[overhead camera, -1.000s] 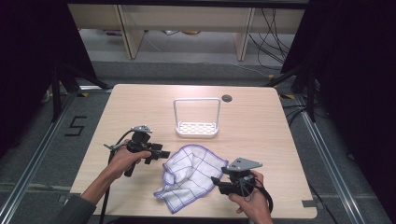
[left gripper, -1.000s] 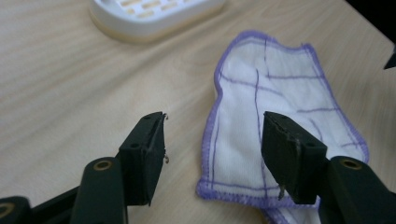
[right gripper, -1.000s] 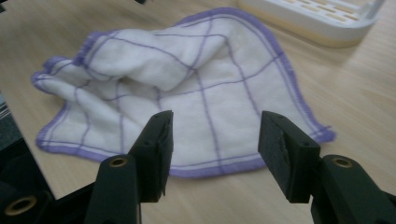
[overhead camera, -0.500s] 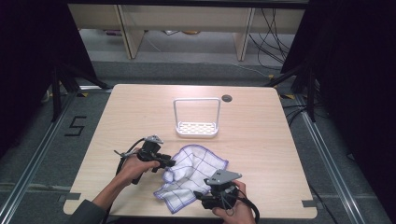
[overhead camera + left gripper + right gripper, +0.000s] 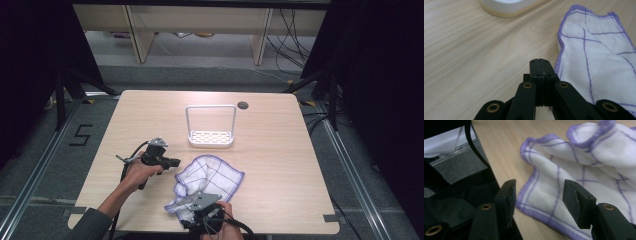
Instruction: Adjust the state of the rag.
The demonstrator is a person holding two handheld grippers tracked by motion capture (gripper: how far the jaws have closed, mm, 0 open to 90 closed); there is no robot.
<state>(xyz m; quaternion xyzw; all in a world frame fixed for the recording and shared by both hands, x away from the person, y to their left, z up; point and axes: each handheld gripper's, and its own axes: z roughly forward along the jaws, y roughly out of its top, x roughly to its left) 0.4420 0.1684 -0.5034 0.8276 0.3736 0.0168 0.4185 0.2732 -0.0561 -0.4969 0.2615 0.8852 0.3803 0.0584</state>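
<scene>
At the near edge of the surface (image 5: 280,165) in the high view, the right gripper (image 5: 197,212) is partly cut off by the frame bottom, and its jaws are hidden under its grey plate; the hand behind it is barely seen. In the right gripper view its jaws stand apart, with the near hem of the cloth (image 5: 584,177) lying between them on the surface, the pads not pressing on it; part of the cloth there is blurred. A second ago this gripper was further right, beside the cloth's corner; it has since come in over the cloth's near edge. The cloth (image 5: 210,182), white with purple lines, lies rumpled near the front middle of the surface, one fold turned over so its underside is hidden. To its left the left gripper (image 5: 172,162) is held by the left hand (image 5: 137,172), its tip just beside the cloth's edge. In the left gripper view its jaws have just been closing and now meet, nothing between them, the cloth (image 5: 599,57) lying just to their side. Earlier they stood apart and further from the cloth. Beyond, the white rack (image 5: 210,125) stands unmoved, cut off at the top of the left gripper view.
</scene>
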